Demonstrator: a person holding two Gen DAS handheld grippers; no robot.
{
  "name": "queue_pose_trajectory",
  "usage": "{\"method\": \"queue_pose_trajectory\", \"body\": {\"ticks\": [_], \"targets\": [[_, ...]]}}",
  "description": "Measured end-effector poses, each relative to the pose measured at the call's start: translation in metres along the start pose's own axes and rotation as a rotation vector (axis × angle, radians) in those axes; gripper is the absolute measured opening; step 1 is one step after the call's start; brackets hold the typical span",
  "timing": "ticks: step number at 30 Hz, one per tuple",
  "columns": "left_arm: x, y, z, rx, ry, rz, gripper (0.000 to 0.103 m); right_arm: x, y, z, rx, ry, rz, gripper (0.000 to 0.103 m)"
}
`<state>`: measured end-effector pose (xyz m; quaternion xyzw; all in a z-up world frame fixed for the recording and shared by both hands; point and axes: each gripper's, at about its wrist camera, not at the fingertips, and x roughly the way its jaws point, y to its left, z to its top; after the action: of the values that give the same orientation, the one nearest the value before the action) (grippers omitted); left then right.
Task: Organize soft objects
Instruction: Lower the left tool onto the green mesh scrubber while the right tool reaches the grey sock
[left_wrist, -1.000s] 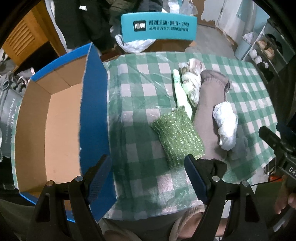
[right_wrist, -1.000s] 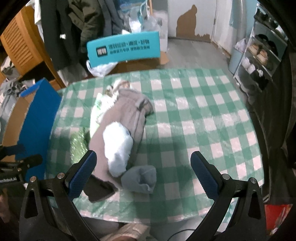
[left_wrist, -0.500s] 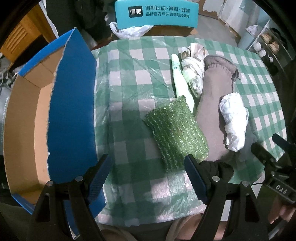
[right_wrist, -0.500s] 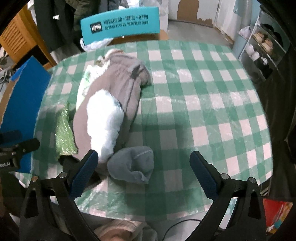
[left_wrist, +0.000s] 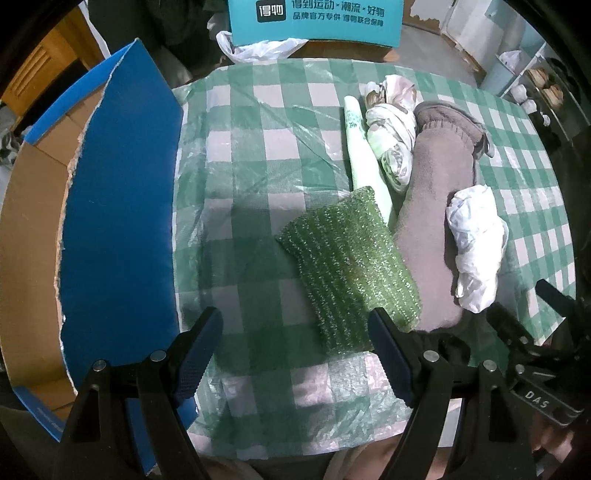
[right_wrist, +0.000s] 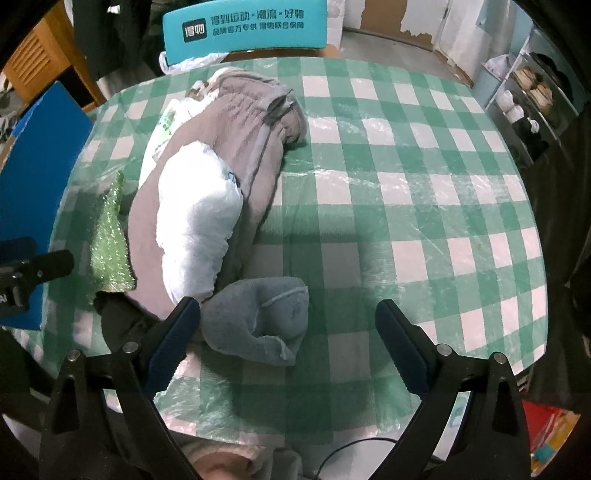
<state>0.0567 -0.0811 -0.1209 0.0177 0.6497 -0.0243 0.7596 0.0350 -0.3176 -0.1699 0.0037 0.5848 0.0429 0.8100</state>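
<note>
Two wide-open grippers hang empty: left gripper (left_wrist: 295, 350) above a glittery green pad (left_wrist: 347, 266), right gripper (right_wrist: 288, 332), jaws narrowing slightly, around a rolled grey sock (right_wrist: 258, 321).

Sock (right_wrist: 258, 317) beside trousers (right_wrist: 236, 147)

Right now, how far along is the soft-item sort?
Done: nothing visibly; what shows of the cardboard box is bare. In hand: nothing. The left gripper is open above the green sparkly cloth, and the right gripper, open too, has the grey sock between its jaws, untouched. Left: cloth, sock, brown garment, white bundle, patterned bundle and pale green roll, all on the table.
</note>
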Motion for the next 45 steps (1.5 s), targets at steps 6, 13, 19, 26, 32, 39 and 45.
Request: {"method": "queue_pose_trajectory", "body": {"ticks": [6,13,19,26,32,39,45], "targets": [[0.007,-0.001,0.008,-0.012,0.012,-0.02,0.082,0.009,0.002,-0.003,-0.008,0.031,0.005,0.085],[0.023,-0.012,0.021,-0.017,0.023,-0.025,0.082,0.016,-0.001,-0.004,-0.001,0.074,0.029,0.051],[0.039,-0.022,0.032,-0.012,0.035,-0.011,0.082,0.014,-0.011,-0.001,0.044,0.06,0.062,0.043],[0.05,-0.022,0.039,-0.035,0.029,-0.059,0.077,0.007,-0.023,0.004,0.084,0.032,0.081,0.032],[0.065,-0.018,0.049,-0.059,0.044,-0.109,0.047,0.002,-0.035,0.007,0.135,0.023,0.089,0.058],[0.074,-0.015,0.056,-0.067,0.04,-0.112,0.028,-0.006,-0.044,0.014,0.164,-0.031,0.057,0.074],[0.068,-0.01,0.053,-0.068,0.031,-0.092,0.024,0.007,-0.053,0.022,0.153,-0.018,-0.002,0.074]]}}
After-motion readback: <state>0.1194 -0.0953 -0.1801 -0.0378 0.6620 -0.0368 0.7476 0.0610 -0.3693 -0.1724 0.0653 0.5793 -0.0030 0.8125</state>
